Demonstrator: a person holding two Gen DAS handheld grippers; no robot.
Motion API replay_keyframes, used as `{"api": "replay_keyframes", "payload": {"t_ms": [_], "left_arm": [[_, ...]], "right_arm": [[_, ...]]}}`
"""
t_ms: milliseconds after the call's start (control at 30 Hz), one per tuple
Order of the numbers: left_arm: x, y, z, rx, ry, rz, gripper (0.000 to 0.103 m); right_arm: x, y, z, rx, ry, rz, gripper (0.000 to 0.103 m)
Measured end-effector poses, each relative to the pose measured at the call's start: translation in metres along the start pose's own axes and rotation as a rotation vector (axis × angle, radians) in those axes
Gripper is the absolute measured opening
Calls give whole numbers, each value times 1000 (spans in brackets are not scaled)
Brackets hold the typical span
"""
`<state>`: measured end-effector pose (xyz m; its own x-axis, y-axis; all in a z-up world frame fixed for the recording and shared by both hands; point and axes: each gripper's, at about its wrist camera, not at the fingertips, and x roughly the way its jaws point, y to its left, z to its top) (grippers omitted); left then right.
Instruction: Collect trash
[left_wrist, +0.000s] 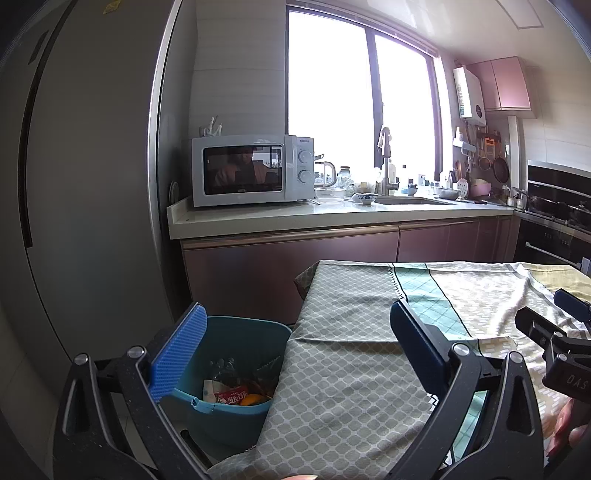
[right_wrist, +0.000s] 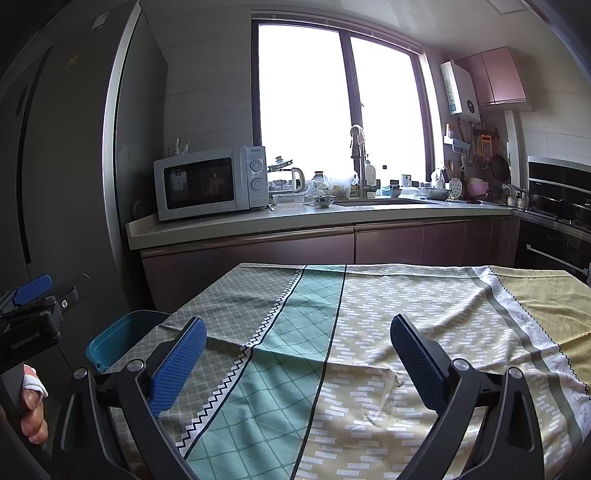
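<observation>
One teal bin (left_wrist: 236, 369) holding wrappers sits left of your tabletop (left_wrist: 351, 369), under your spread left tool (left_wrist: 295, 343). Right tool (right_wrist: 297, 354) spread, empty.

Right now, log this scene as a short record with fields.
setting: kitchen, table under a patterned tablecloth
bin: teal trash bin on the floor at the table's left edge
bin contents: red wrapper, orange item, other scraps
tabletop: no trash visible on the cloth
left gripper: open, holding nothing, over the table's left edge and the bin
right gripper: open, holding nothing, over the cloth
background: microwave on the counter
</observation>
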<state>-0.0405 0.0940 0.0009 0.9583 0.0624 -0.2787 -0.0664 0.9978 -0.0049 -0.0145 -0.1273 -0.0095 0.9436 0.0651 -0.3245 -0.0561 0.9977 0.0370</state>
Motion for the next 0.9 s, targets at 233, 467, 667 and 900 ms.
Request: {"api": "replay_keyframes", "payload": {"t_ms": [233,467,667,900], "left_arm": [[3,1,-3,3,1,3,98],[5,-4,-4,6,3,2,98],[7,-4,-5,10,2,7,98],[6,-6,-4,10,3,8,98]], "right_arm": [[0,-1,1,1,0,-1,97],[1,-1,0,3,0,-3,97],[3,-3,1,5,3,-4,97],[3,-4,1,6,3,-5,97]]}}
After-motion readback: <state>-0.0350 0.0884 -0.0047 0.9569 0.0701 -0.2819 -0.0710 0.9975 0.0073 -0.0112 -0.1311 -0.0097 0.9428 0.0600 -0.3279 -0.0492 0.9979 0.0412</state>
